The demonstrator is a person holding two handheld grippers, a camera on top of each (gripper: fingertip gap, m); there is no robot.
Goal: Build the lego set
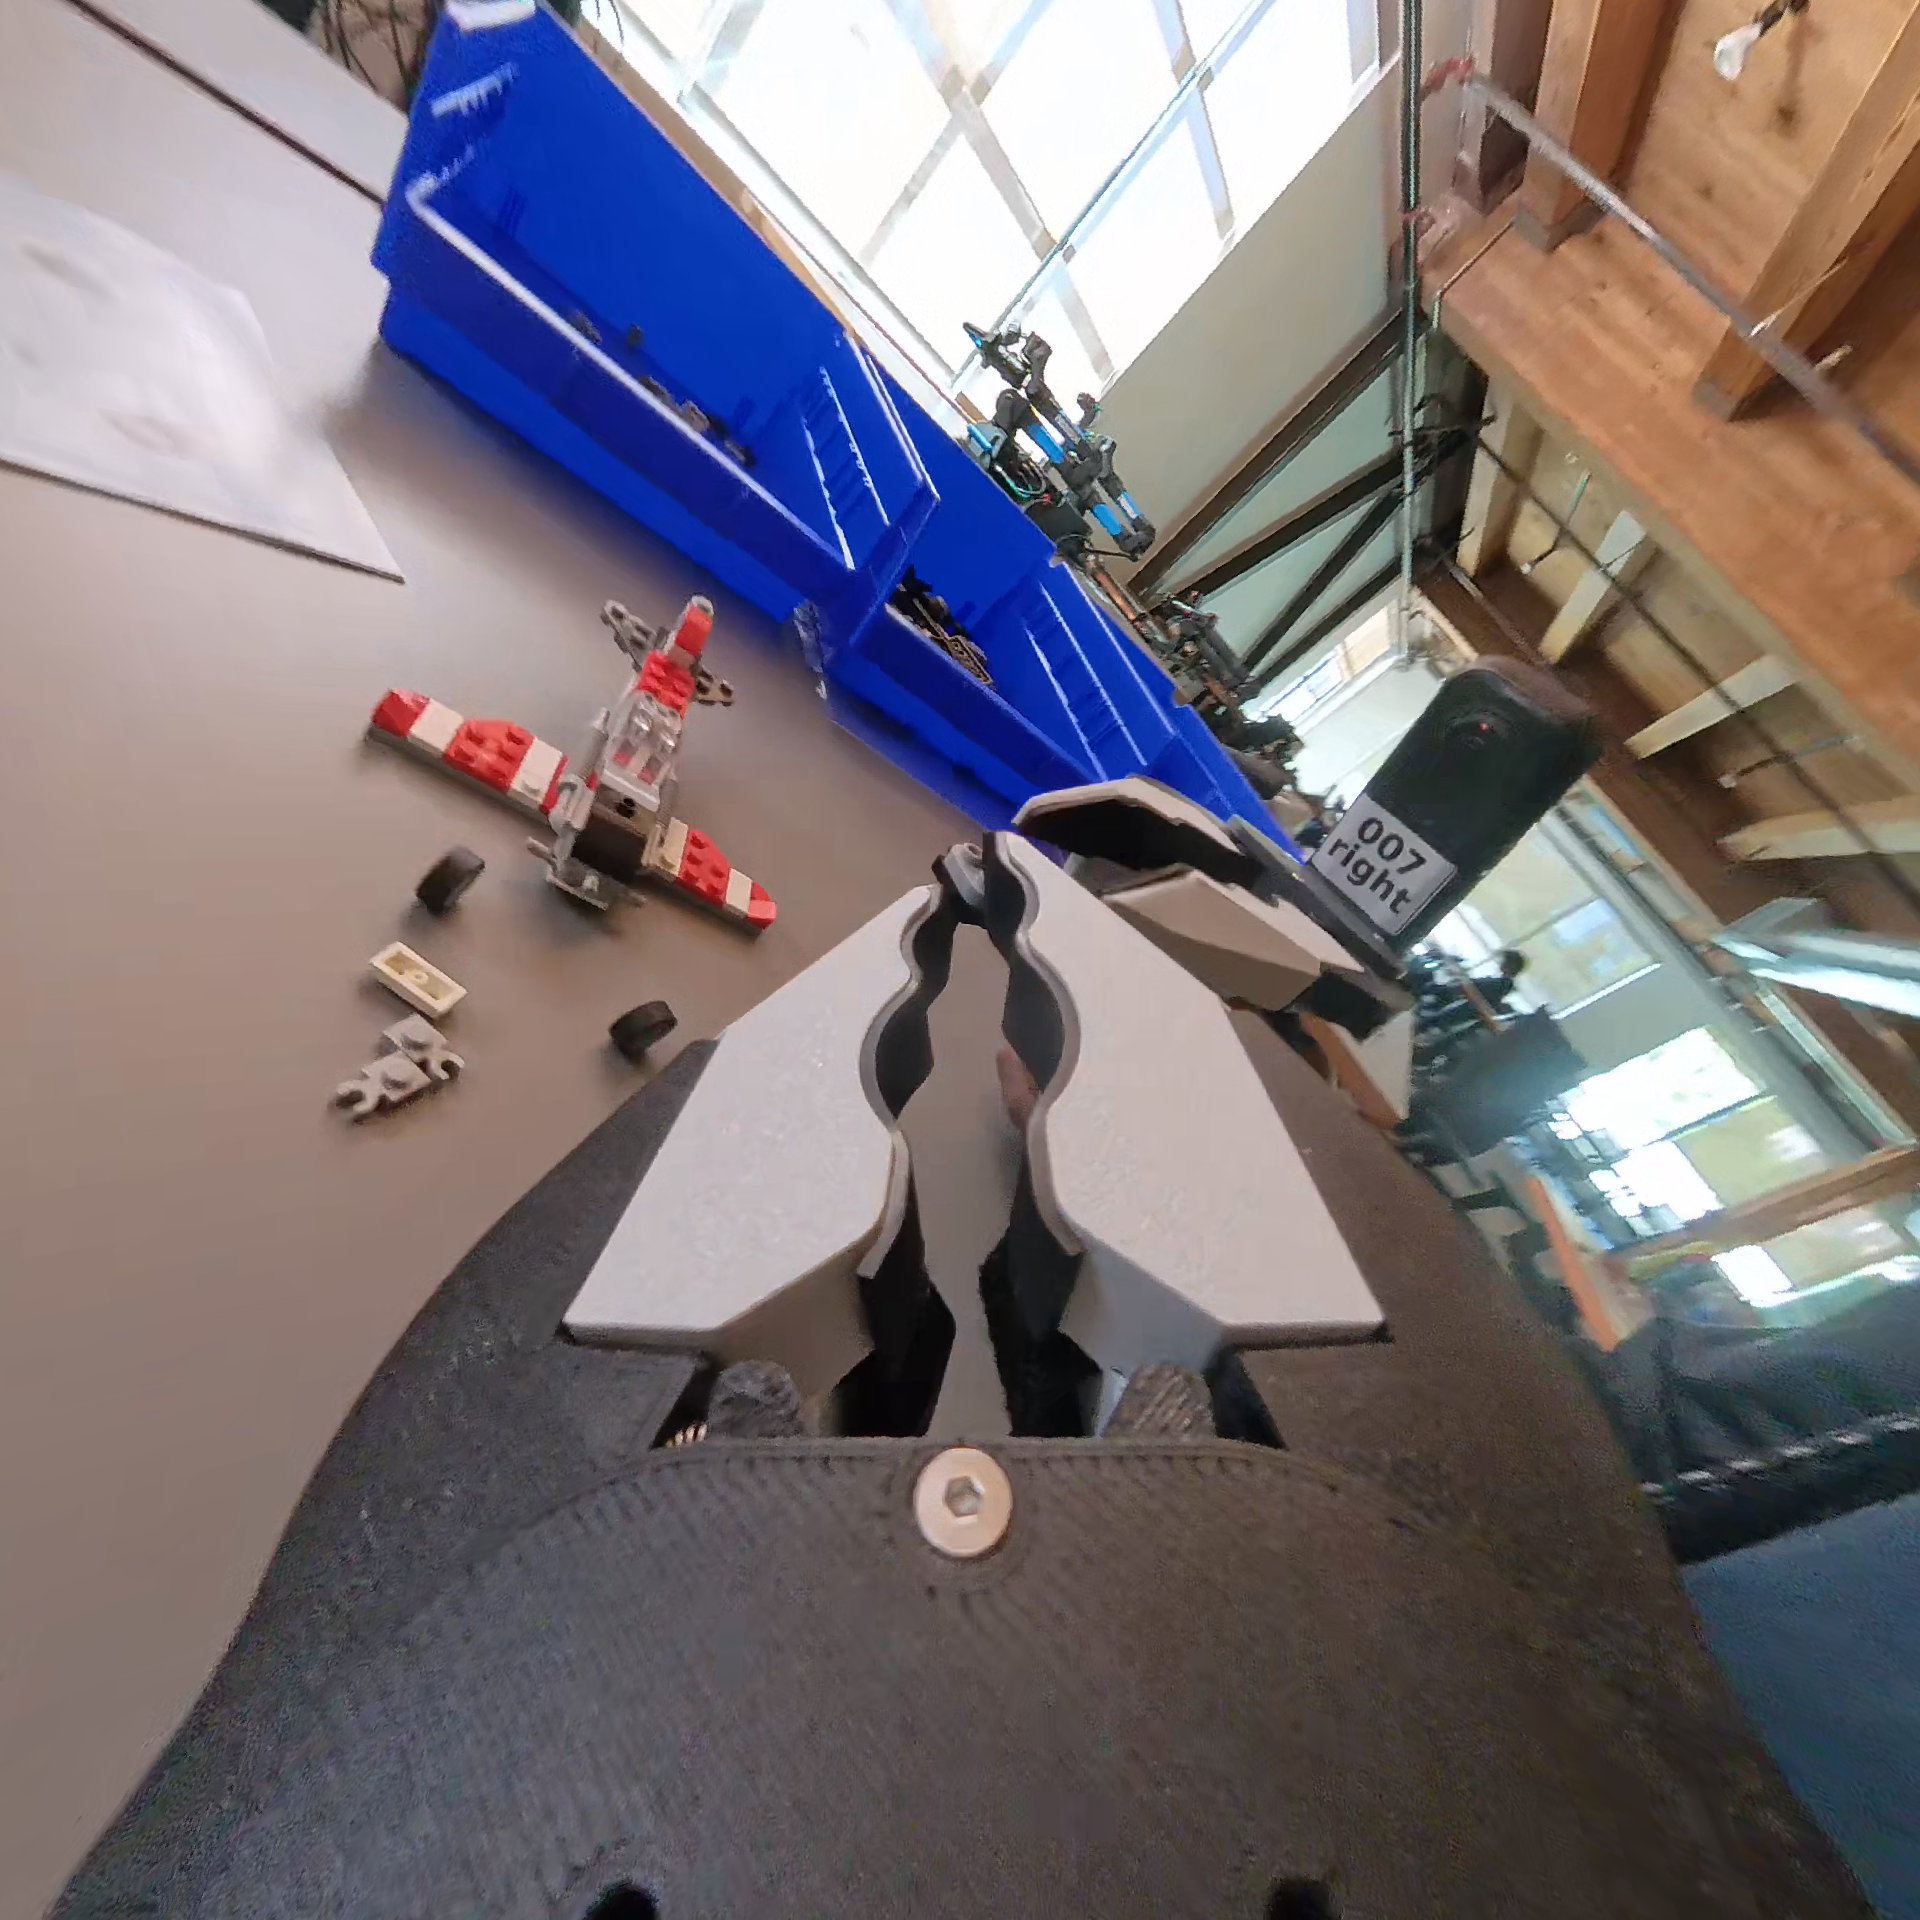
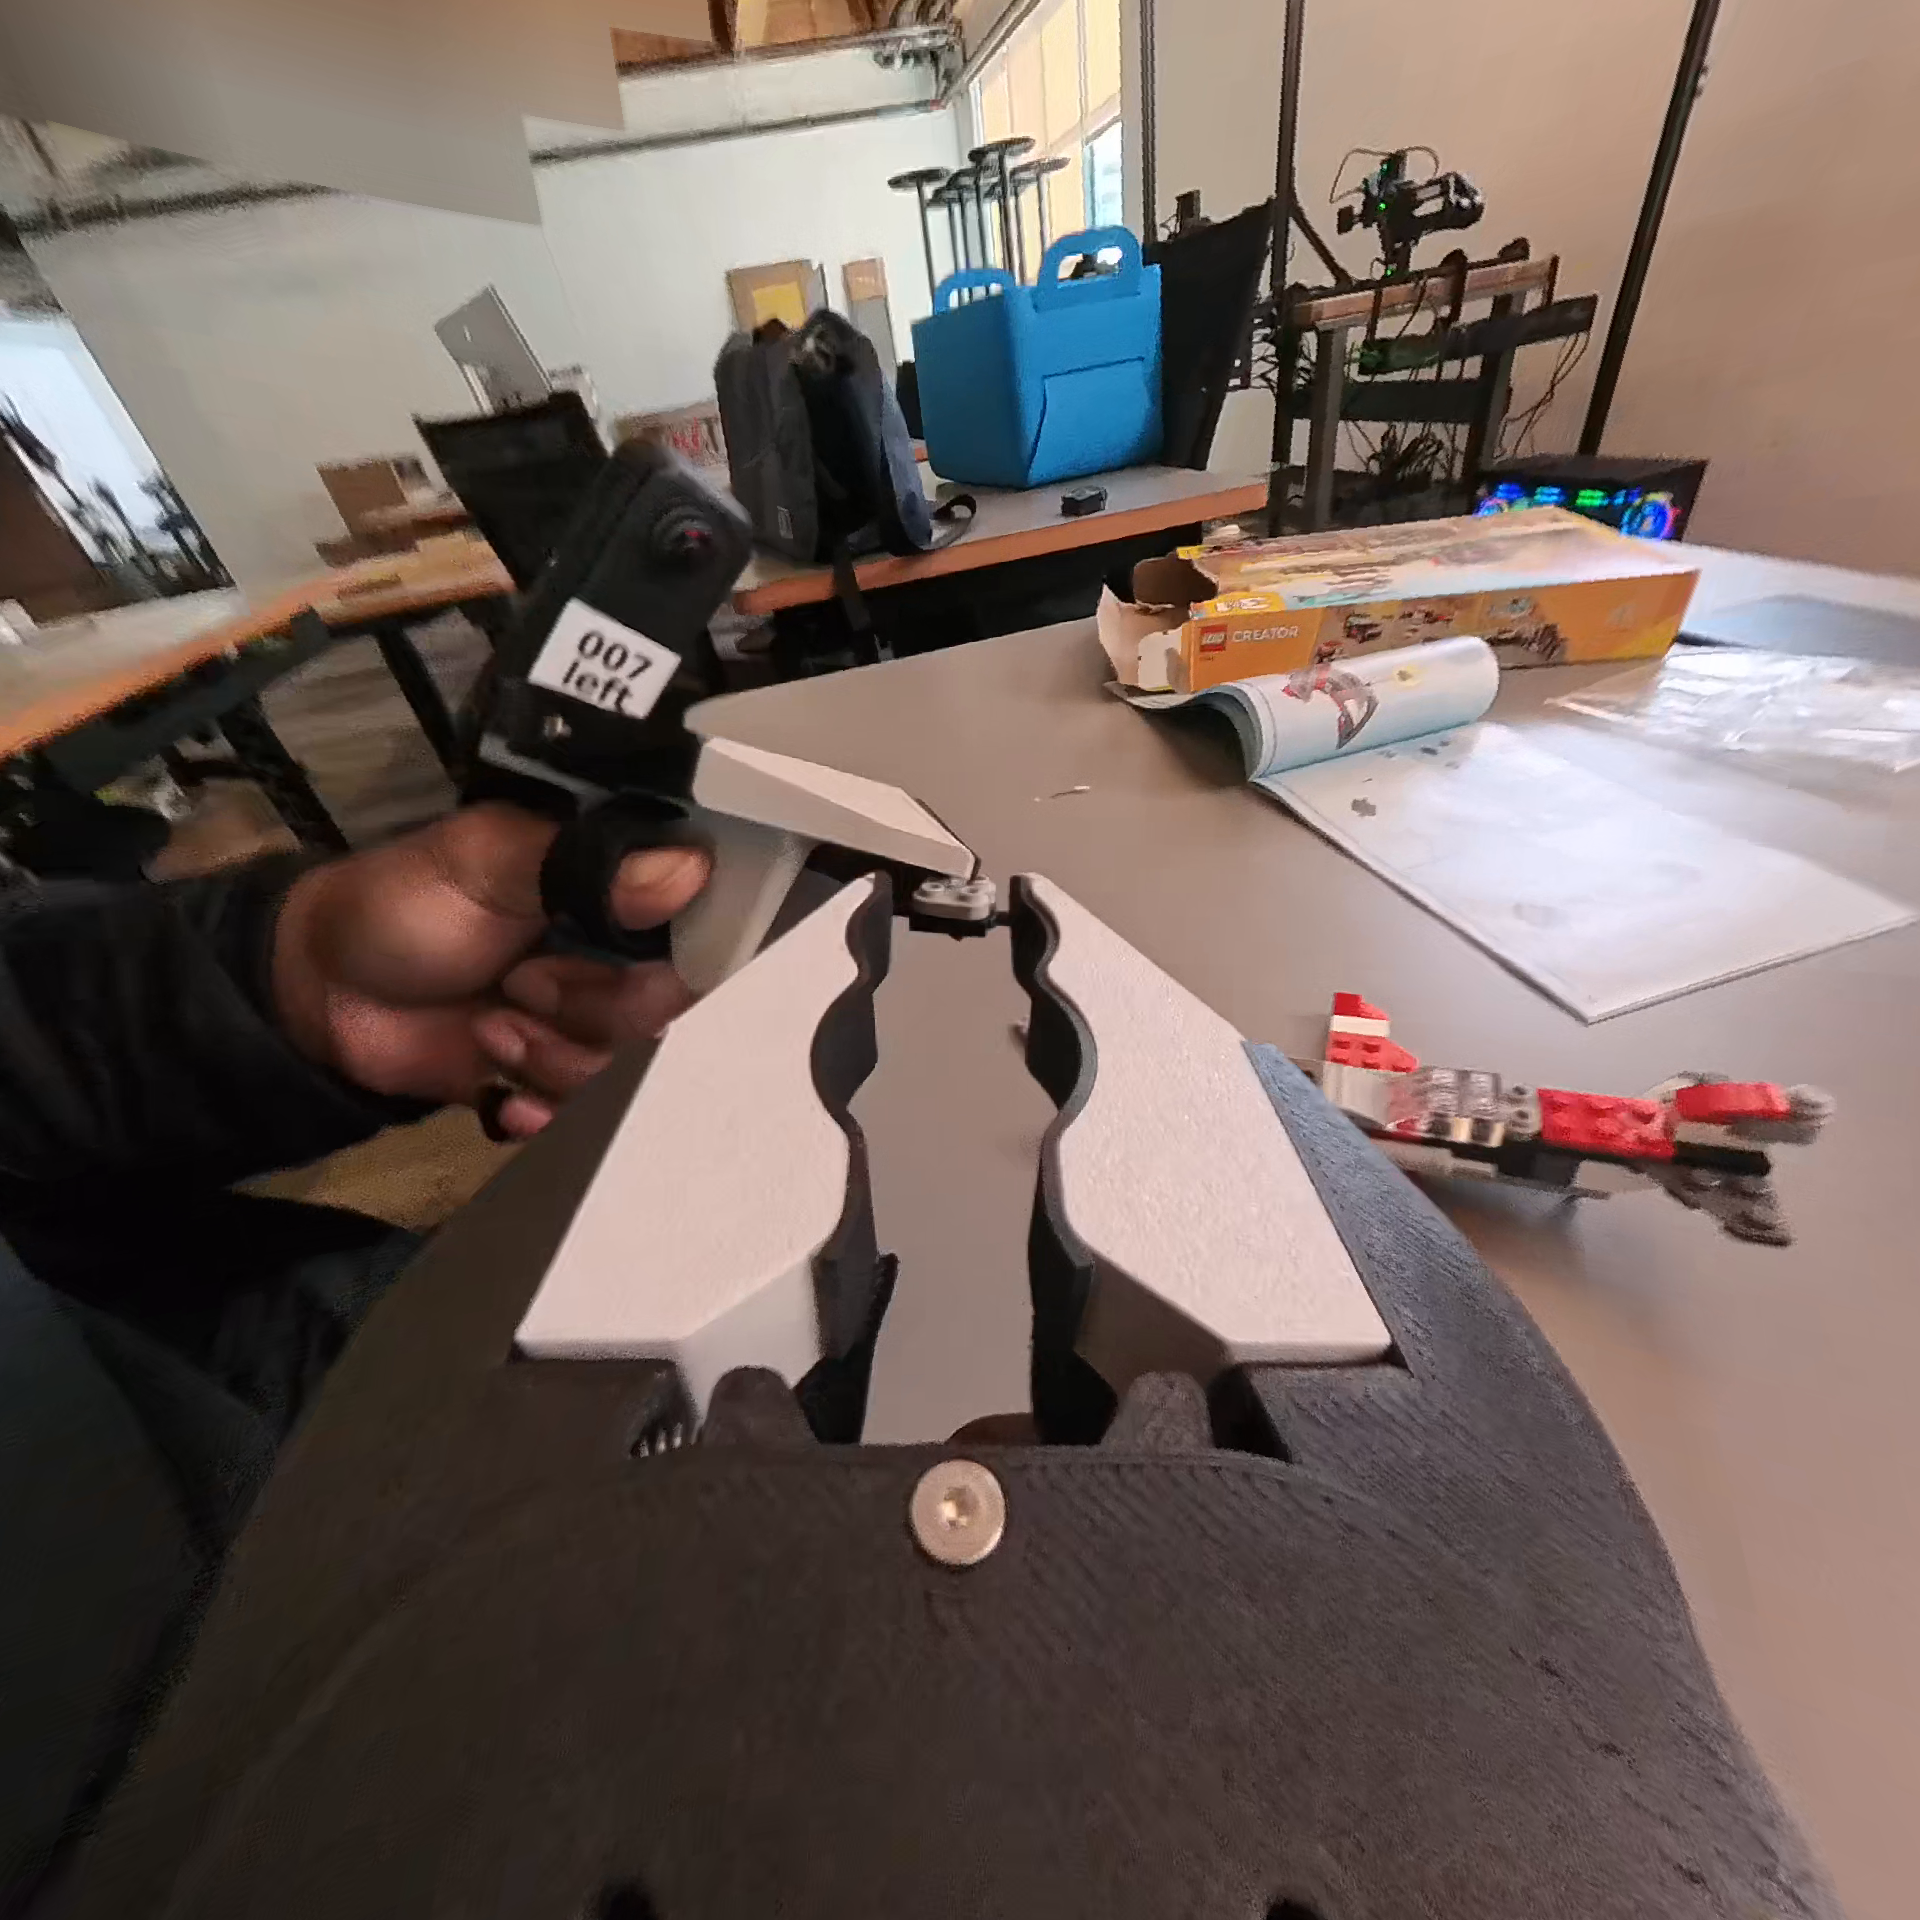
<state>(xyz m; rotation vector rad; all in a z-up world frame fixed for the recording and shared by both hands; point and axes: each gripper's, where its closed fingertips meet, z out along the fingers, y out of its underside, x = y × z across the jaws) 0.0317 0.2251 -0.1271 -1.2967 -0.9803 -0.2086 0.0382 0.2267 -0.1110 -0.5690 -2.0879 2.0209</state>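
Observation:
A small grey studded piece (image 2: pixel 951 896) with a black part under it sits between both grippers, lifted above the grey table (image 2: pixel 1195 914). My right gripper (image 2: pixel 951 912) is closed on it from the sides. My left gripper (image 1: pixel 966 878) is closed on the same piece (image 1: pixel 964 871); its upper finger (image 2: pixel 831 805) lies over the piece. A partly built red, white and grey plane (image 1: pixel 582 790) lies on the table, also seen in the right wrist view (image 2: pixel 1538 1117). Two black wheels (image 1: pixel 449 881) (image 1: pixel 641 1029), a pale tile (image 1: pixel 418 977) and grey clip pieces (image 1: pixel 400 1070) lie near it.
Blue parts bins (image 1: pixel 644 343) stand behind the plane. An open instruction booklet (image 2: pixel 1507 821), the set's yellow box (image 2: pixel 1434 603) and a clear plastic bag (image 2: pixel 1766 696) lie farther back. A hand (image 2: pixel 436 966) holds the left gripper at the table's edge. Left and right tips are no more than a few centimetres apart. The pale tile (image 1: pixel 418 977) lies around 10 centimeters away from my left fingertips.

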